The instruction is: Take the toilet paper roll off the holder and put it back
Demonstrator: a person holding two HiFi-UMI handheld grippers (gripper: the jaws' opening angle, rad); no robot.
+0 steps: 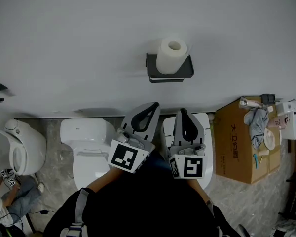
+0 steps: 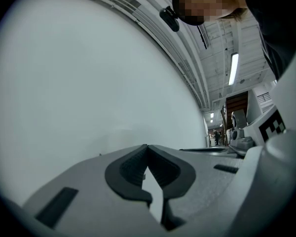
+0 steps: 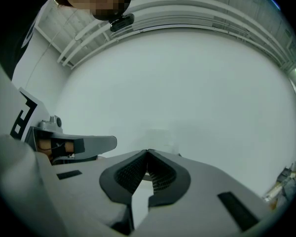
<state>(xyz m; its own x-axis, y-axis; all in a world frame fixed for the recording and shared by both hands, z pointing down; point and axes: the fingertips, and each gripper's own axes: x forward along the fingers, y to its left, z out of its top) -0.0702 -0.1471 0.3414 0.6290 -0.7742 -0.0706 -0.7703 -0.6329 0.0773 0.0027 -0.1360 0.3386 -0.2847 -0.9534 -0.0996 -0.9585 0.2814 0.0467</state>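
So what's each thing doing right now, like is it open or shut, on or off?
toilet paper roll, standing upright in its holder, nothing touching it
holder, fixed to the wall, roll in it
left tongs, shut, empty
right tongs, shut, empty
cardboard box, cloth heaped on top

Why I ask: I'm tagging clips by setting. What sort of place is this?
Probably a bathroom mock-up: toilets stand side by side against a white wall, a toilet paper roll sits in a holder, and a cardboard box stands nearby.
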